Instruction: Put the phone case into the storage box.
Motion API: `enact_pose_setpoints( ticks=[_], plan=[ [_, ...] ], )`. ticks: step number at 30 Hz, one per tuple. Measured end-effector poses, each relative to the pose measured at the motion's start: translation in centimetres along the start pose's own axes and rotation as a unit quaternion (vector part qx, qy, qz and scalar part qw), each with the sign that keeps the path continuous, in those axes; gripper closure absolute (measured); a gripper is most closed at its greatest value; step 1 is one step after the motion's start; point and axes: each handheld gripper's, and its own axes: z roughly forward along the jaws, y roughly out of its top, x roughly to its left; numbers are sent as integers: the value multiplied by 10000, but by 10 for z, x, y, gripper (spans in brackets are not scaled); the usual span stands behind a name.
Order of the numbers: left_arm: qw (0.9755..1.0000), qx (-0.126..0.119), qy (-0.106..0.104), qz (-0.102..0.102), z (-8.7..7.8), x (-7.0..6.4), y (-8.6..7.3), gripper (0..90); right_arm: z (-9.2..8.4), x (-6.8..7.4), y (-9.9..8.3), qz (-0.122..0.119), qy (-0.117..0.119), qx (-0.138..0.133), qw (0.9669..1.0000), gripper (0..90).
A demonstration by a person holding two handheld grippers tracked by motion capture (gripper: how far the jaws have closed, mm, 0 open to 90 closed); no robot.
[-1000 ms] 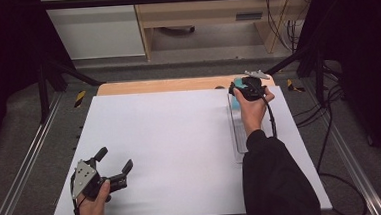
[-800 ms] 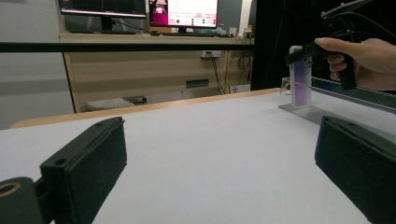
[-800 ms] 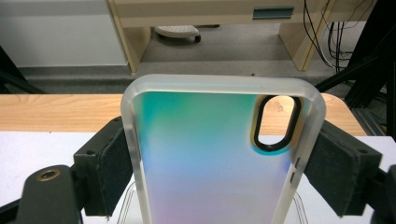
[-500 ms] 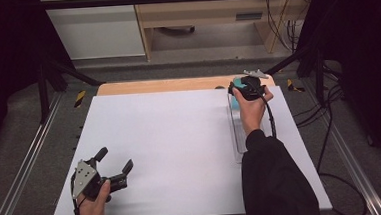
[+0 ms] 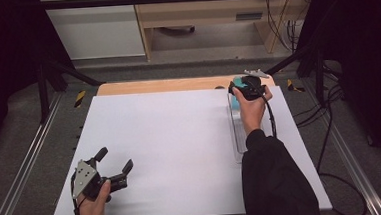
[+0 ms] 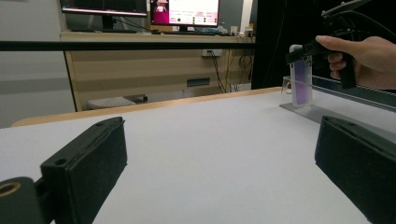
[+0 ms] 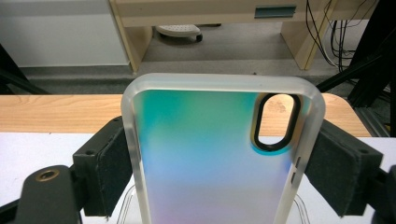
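A phone case (image 7: 205, 158) with a teal-to-lilac sheen, frosted rim and oval camera hole stands upright between the pads of my right gripper (image 7: 219, 163), which is shut on its two long edges. In the high view that gripper (image 5: 236, 90) holds the case (image 5: 234, 103) at the far right of the white table, over the far end of a clear plastic rack (image 5: 237, 134). The left gripper view shows the case (image 6: 300, 79) upright on the rack (image 6: 327, 109). My left gripper (image 5: 115, 158) rests open near the table's front left corner, nothing between its pads (image 6: 93, 158).
The white table top (image 5: 170, 139) has a wooden strip (image 5: 157, 86) along its far edge. Metal rails run down both sides. Cables (image 5: 331, 144) trail off to the right. A desk with monitors (image 6: 140, 9) stands beyond the table.
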Motion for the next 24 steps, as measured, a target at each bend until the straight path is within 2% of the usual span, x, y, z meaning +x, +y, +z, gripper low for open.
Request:
enact_pose_setpoints(
  ticks=[8, 14, 24],
  plan=[
    [10000, 7, -12, 9, 0, 0, 0, 17, 2, -1, -1, 108, 105, 40, 9999, 139],
    [10000, 3, -5, 7, 0, 0, 0, 17, 2, 0, -1, 96, 58, -27, 9999, 111],
    [10000, 4, -4, 13, -1, 0, 0, 17, -2, 2, 1, 37, 119, -114, 9999, 85]
  ],
)
